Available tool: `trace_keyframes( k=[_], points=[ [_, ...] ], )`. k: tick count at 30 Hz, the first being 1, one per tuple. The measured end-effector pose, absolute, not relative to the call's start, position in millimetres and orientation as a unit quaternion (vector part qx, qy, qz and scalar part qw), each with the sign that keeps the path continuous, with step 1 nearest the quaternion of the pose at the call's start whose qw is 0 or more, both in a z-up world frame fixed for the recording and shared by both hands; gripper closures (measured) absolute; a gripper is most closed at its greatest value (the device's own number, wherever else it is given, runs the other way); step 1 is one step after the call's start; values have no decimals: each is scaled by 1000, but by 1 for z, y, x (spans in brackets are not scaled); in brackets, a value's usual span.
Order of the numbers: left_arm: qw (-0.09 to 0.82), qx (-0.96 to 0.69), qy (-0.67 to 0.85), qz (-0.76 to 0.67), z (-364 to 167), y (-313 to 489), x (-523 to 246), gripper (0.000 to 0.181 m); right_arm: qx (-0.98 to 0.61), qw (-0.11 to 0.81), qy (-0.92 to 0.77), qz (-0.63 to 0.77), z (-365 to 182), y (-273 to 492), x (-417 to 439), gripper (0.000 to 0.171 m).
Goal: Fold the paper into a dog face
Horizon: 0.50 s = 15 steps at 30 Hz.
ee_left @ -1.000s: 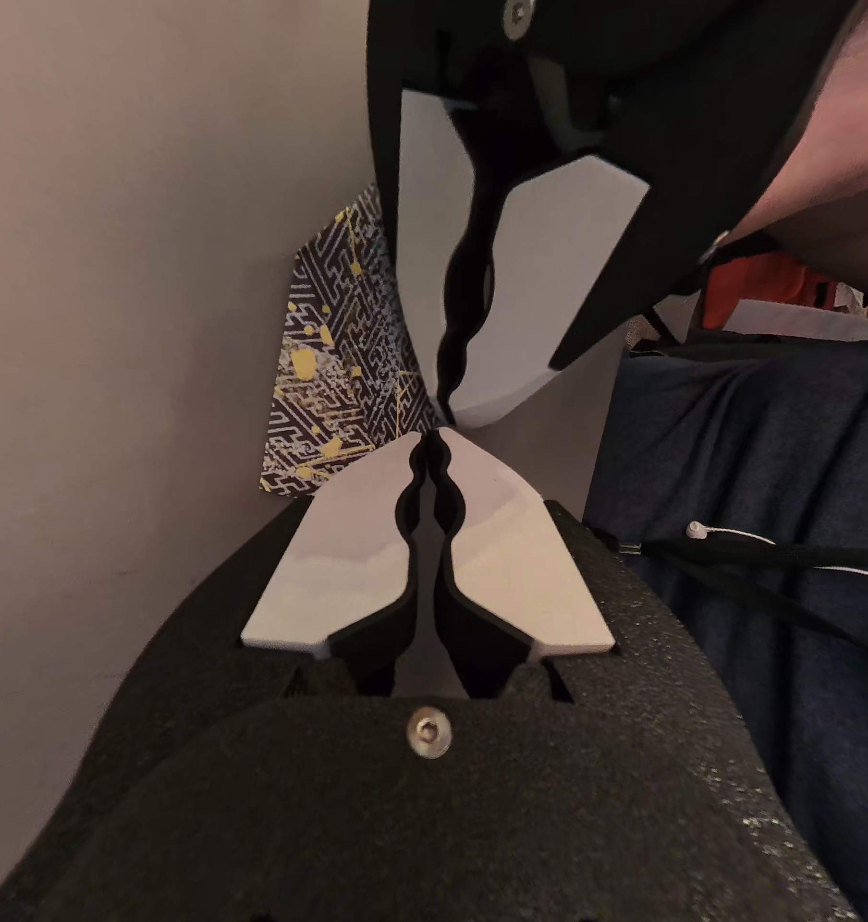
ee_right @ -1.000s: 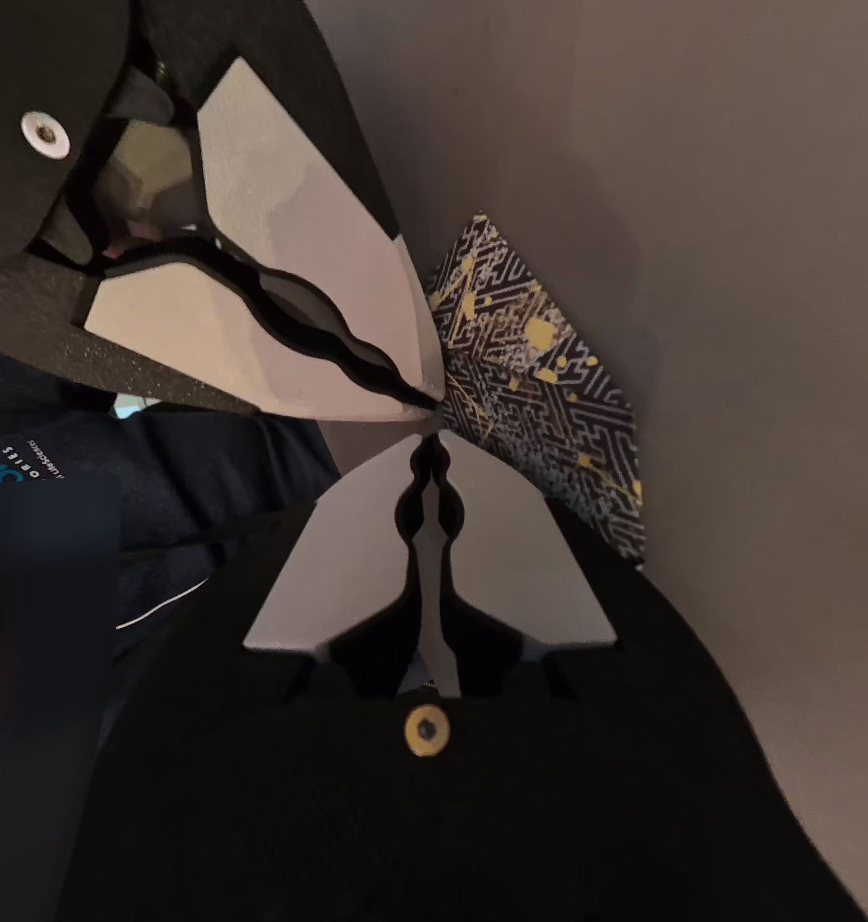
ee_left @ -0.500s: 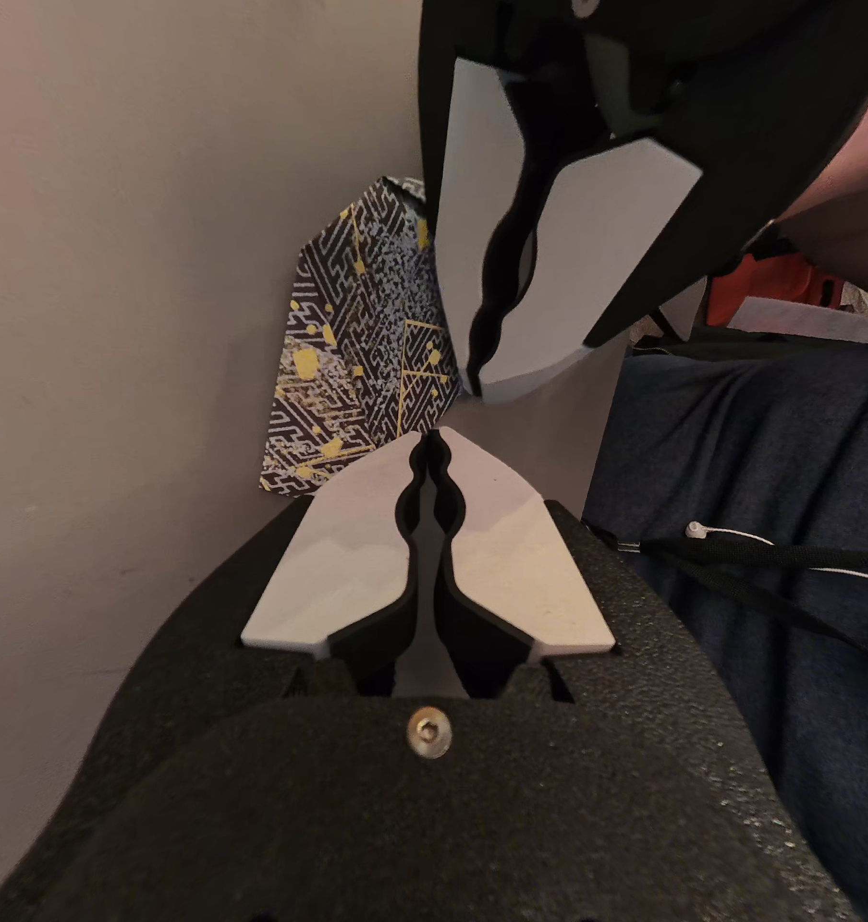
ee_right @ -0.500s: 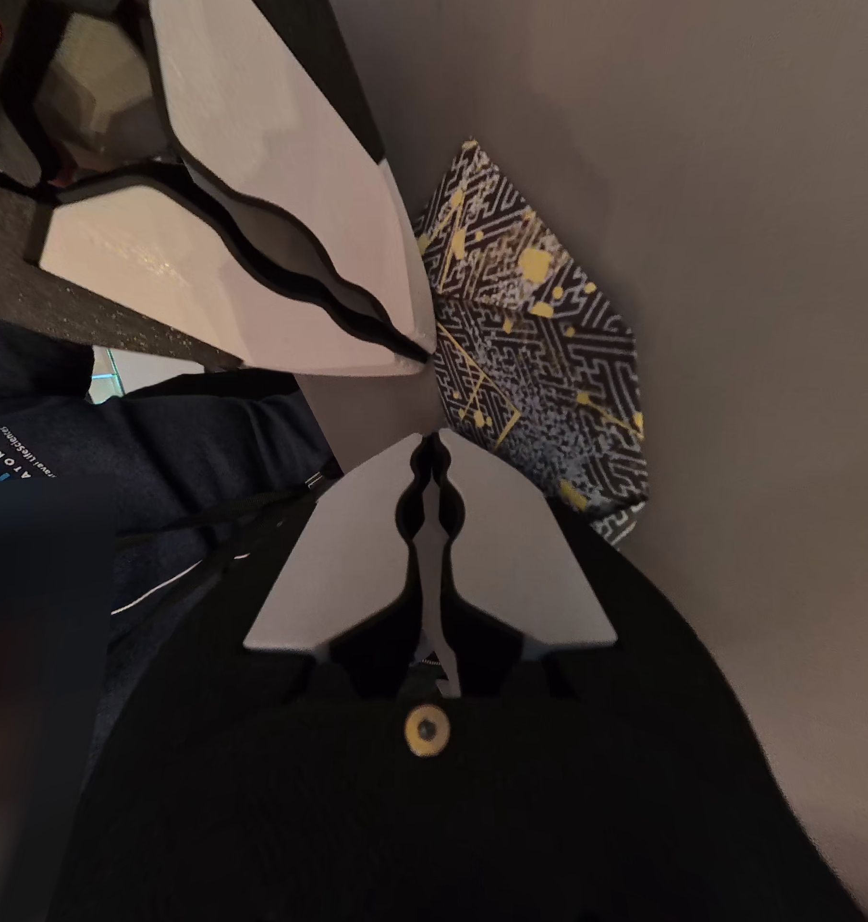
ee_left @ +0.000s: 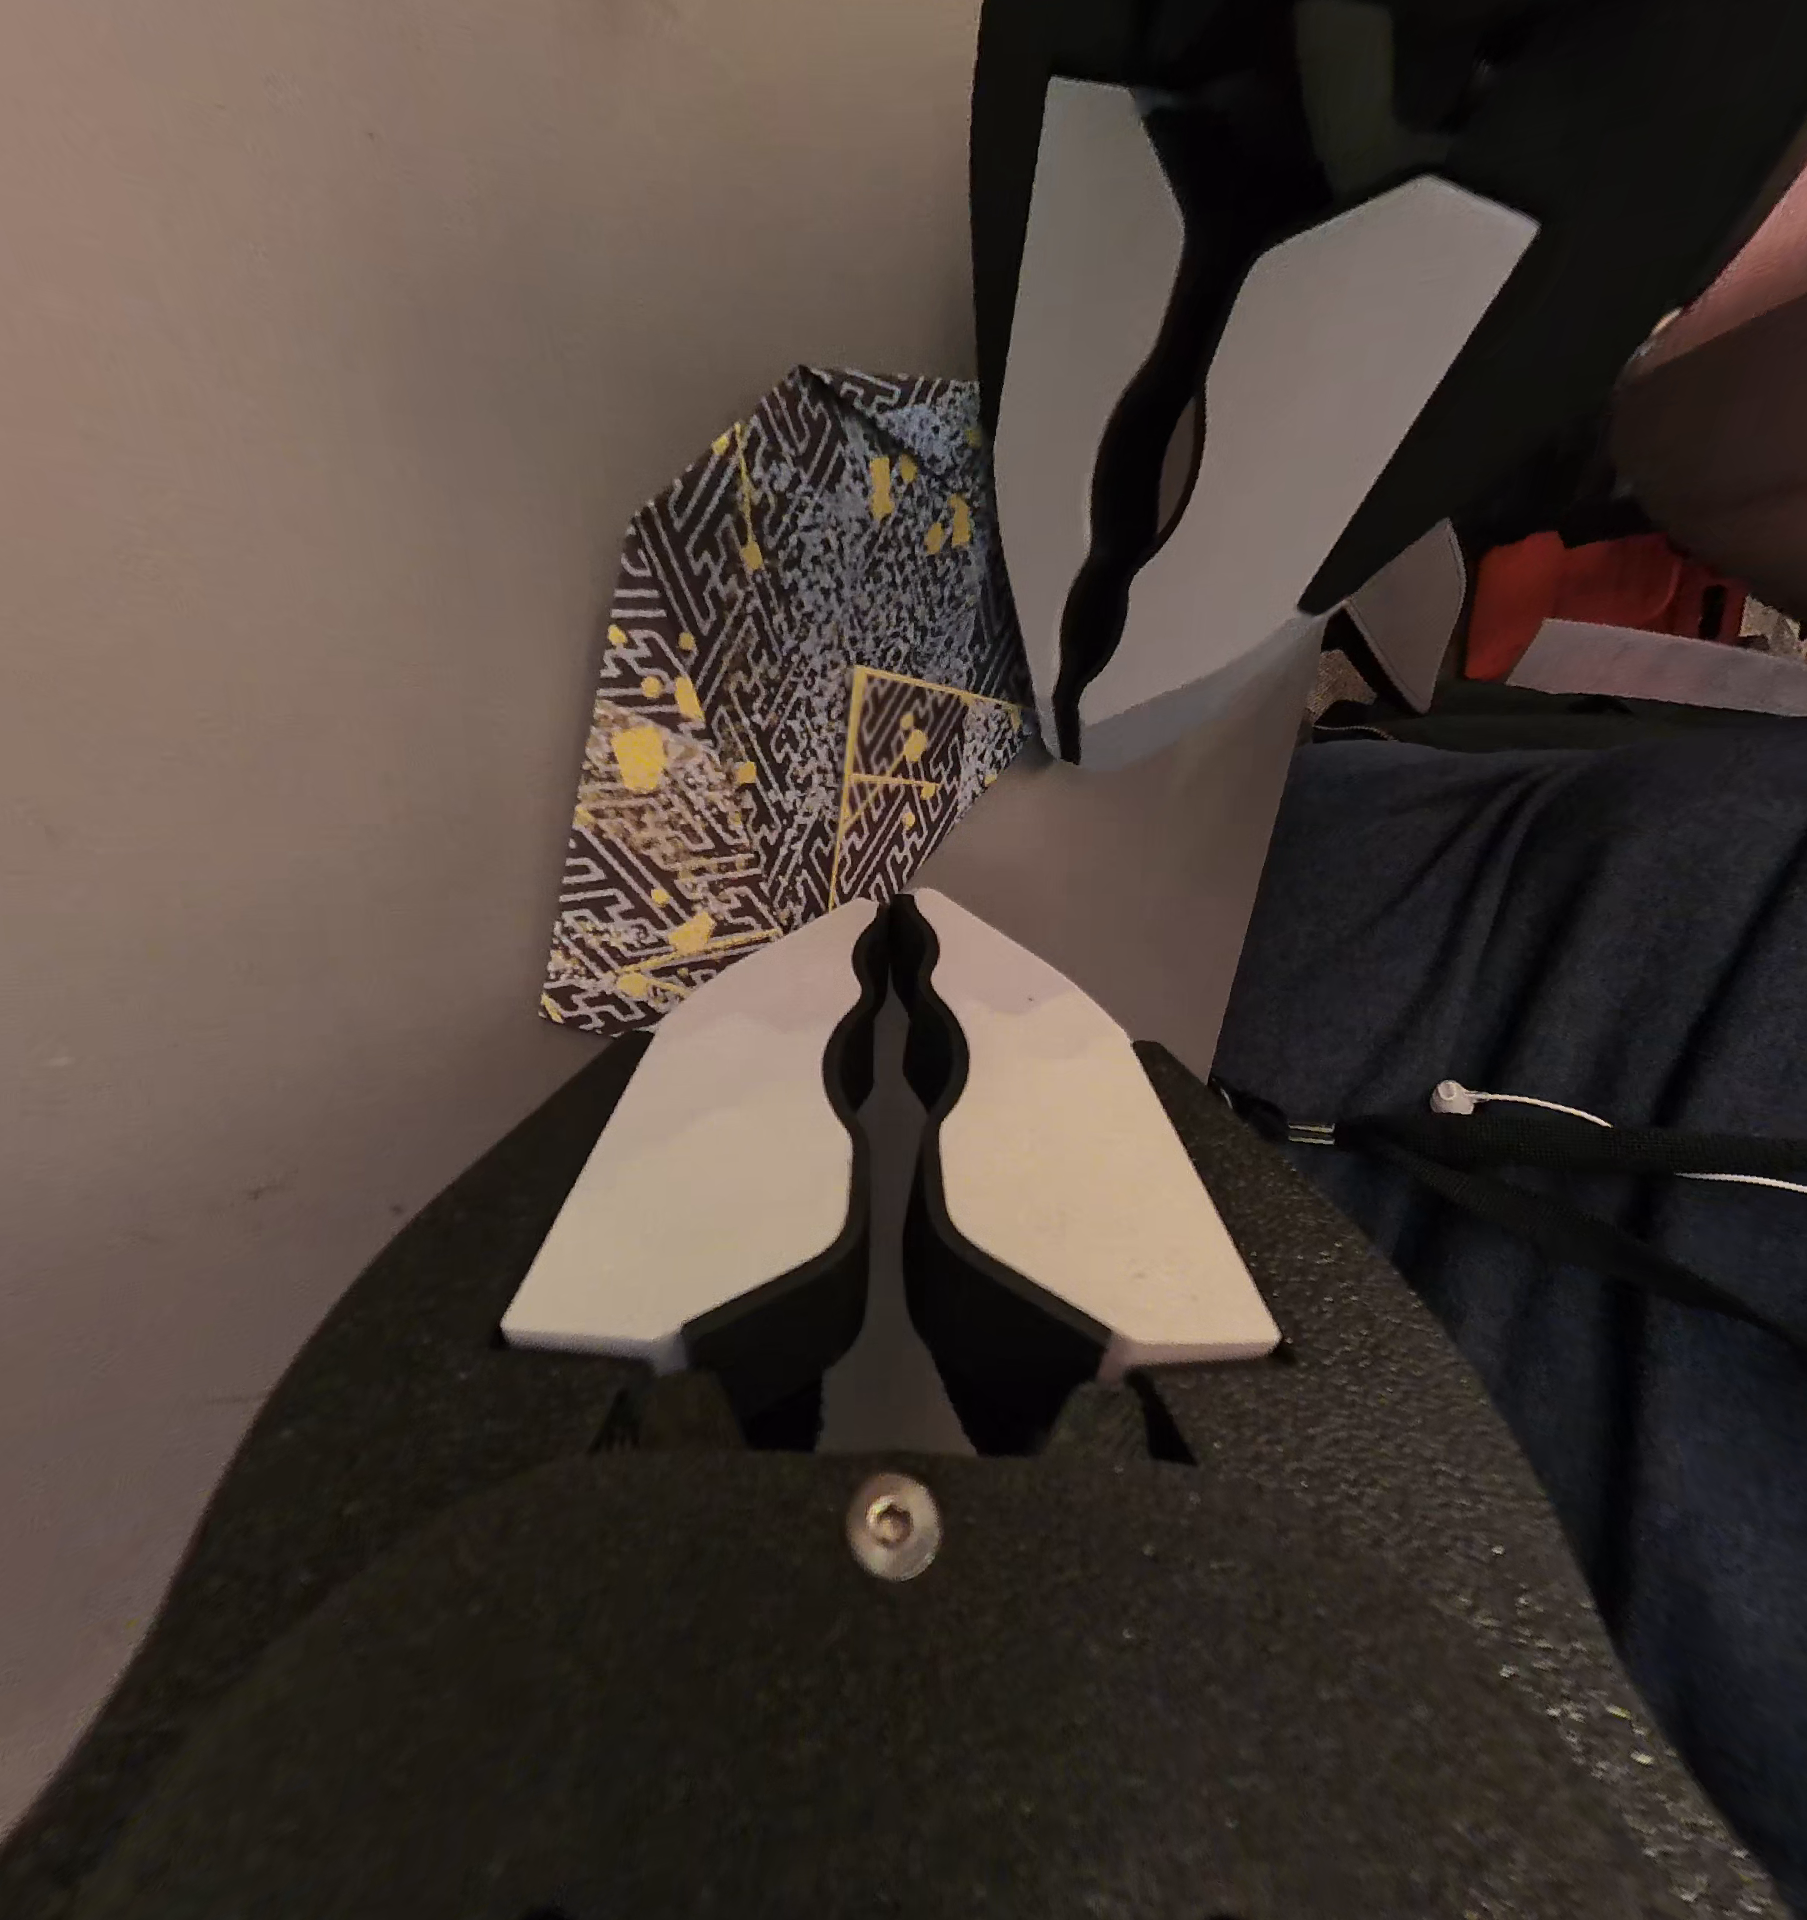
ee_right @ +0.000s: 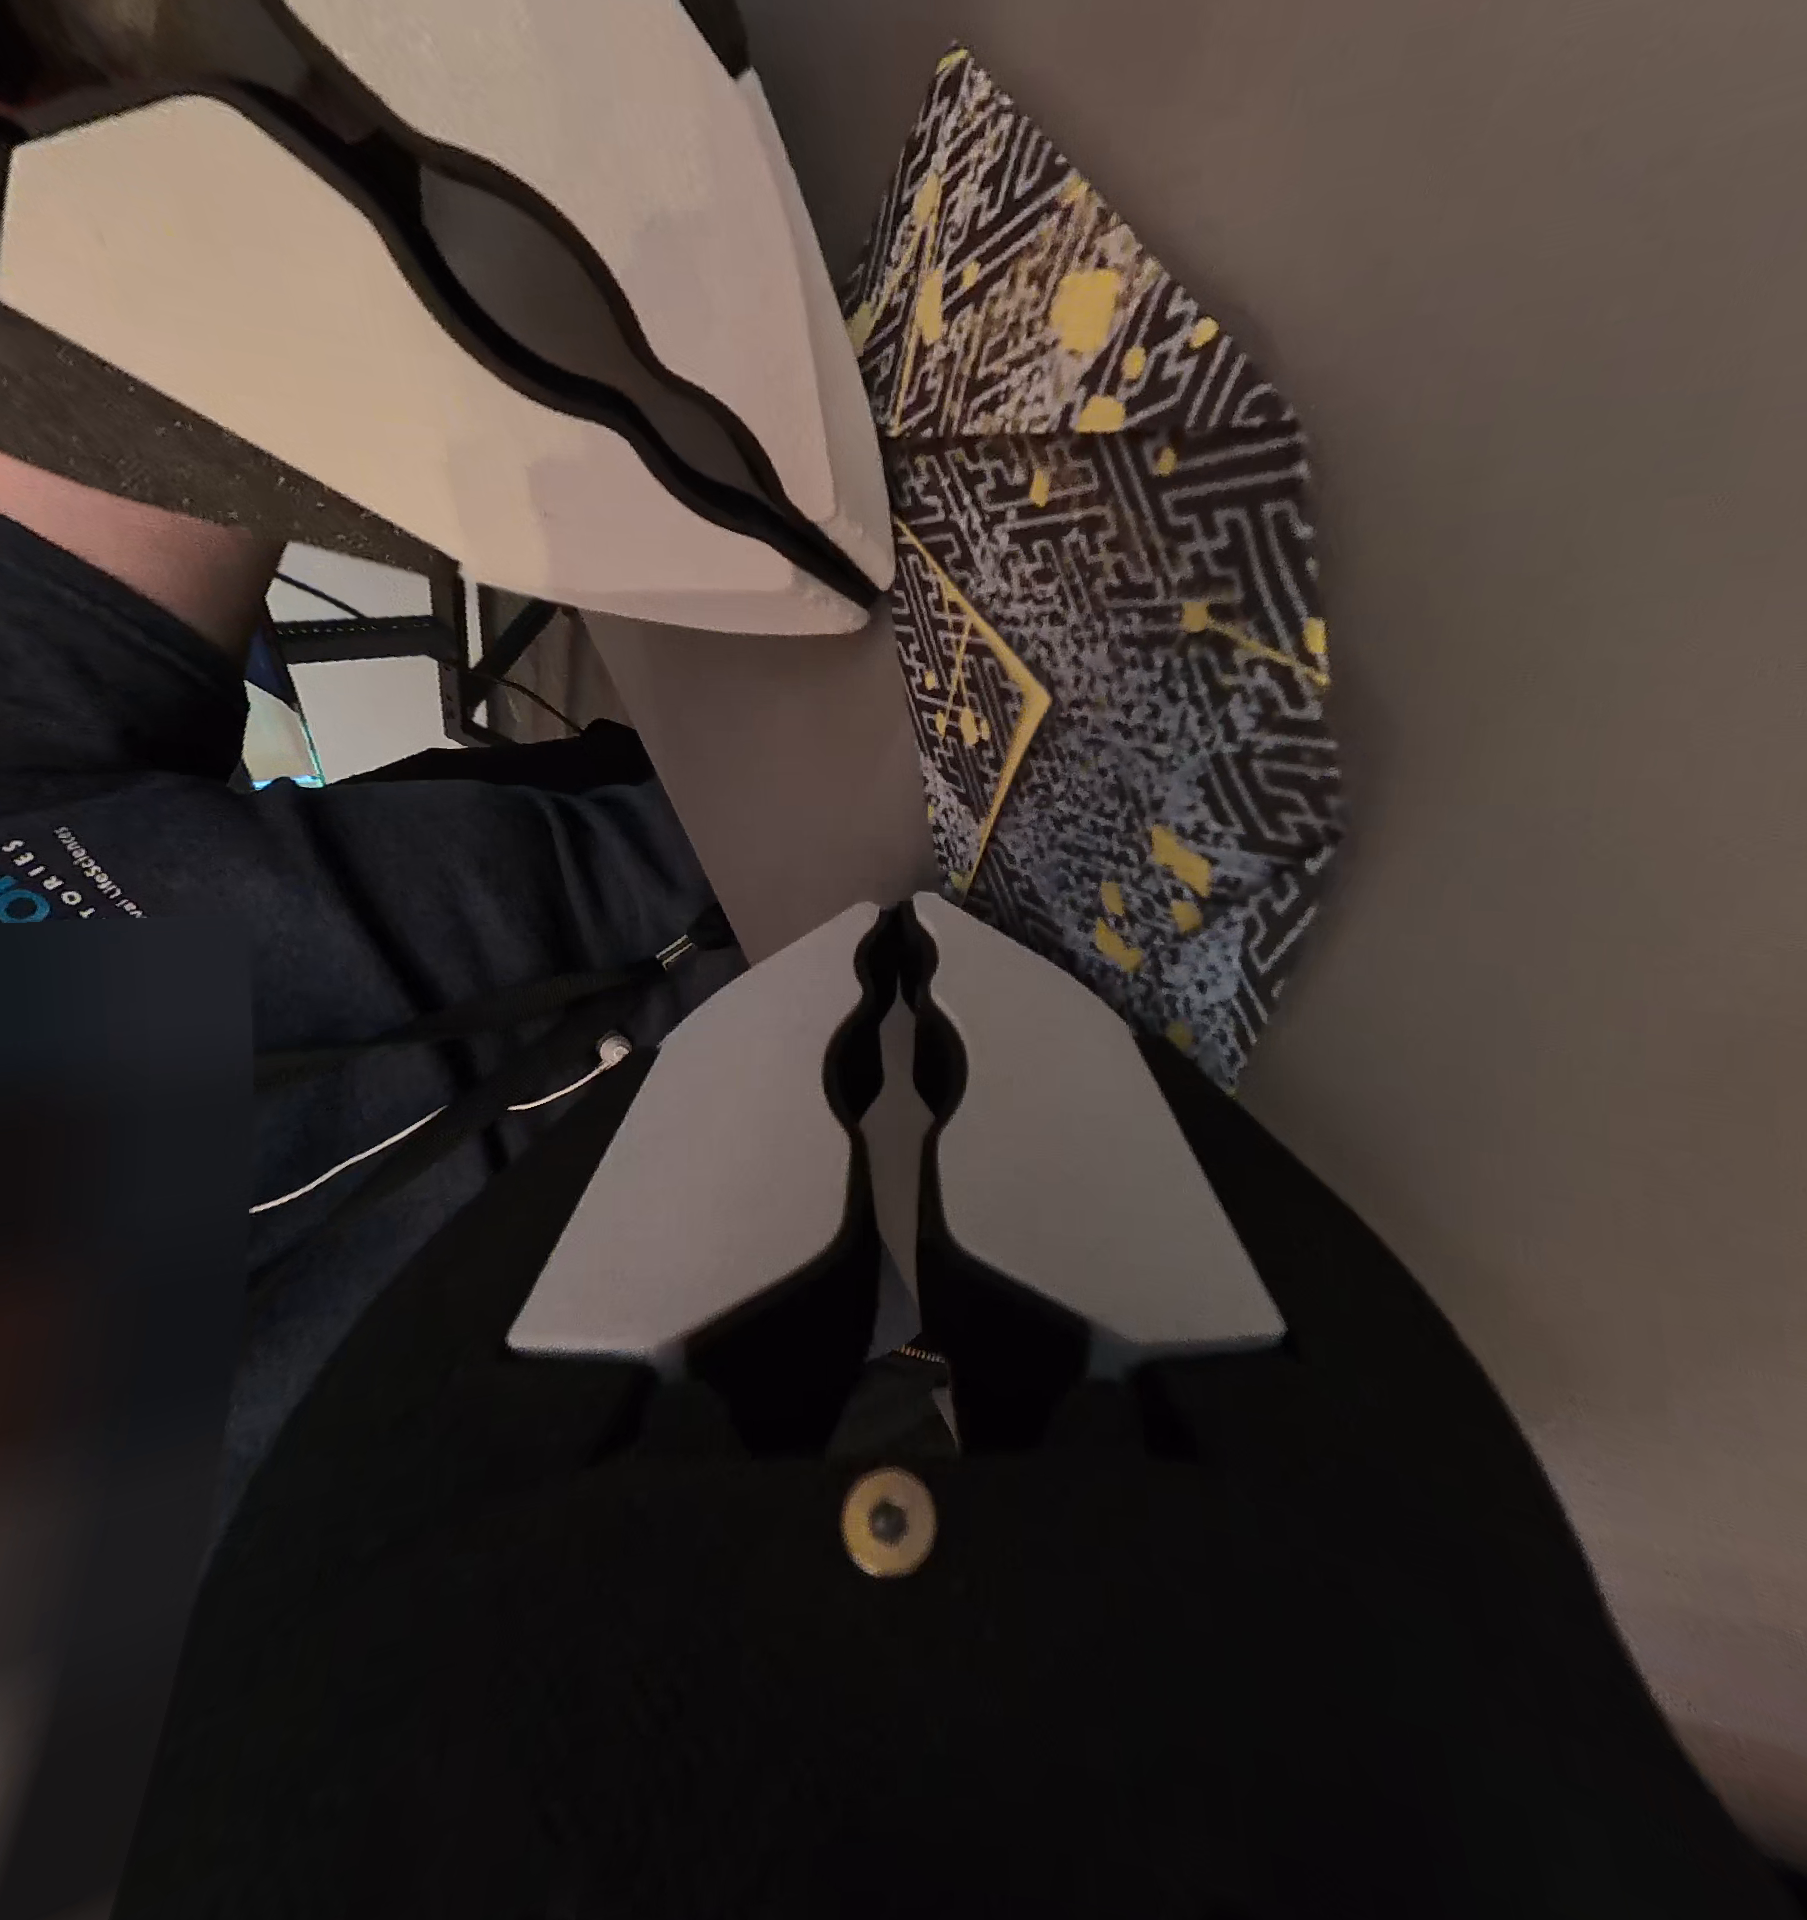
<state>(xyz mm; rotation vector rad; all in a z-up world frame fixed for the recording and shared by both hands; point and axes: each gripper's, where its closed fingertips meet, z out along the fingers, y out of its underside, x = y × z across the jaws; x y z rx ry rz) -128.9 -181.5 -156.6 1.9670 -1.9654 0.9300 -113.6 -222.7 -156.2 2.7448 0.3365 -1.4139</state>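
The folded paper (ee_left: 774, 675) is black with a white maze pattern and yellow flecks. It lies flat on the pale table (ee_left: 255, 520) as a many-sided shape with folded flaps. My left gripper (ee_left: 894, 904) is shut and empty, its tip at the paper's near edge. My right gripper (ee_left: 1065, 743) is shut and empty, its tip beside the paper's right edge. In the right wrist view the paper (ee_right: 1117, 623) lies to the right, with my right gripper (ee_right: 894, 909) below it and my left gripper (ee_right: 873, 592) at its left edge.
A person in dark blue clothing (ee_left: 1553, 987) sits close at the table's edge, with a black cord (ee_left: 1605, 1153) across the lap. Orange and white items (ee_left: 1564, 592) lie beyond. A bare arm (ee_left: 1761, 312) holds the right gripper. One gripper's finger ends stand about 5 cm off the other's.
The two gripper tips, which met at the paper's corner, have drawn apart. The right gripper has pulled back, and more of the folded paper shows.
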Motion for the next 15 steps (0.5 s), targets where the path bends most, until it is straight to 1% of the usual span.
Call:
trace_keyframes(
  k=[8, 11, 13, 15],
  points=[
    [113, 667, -654, 339, -156, -182, -129, 181, 871, 7, 101, -480, -155, -223, -113, 170],
    [120, 667, -647, 349, -155, -182, -128, 181, 856, -26, 93, -509, -146, -216, -117, 170],
    [118, 666, -647, 352, -155, -182, -128, 181, 849, -67, 87, -517, -138, -202, -119, 170],
    [113, 666, -649, 351, -155, -182, -128, 181, 860, -86, 81, -496, -141, -191, -117, 170]
  ],
)
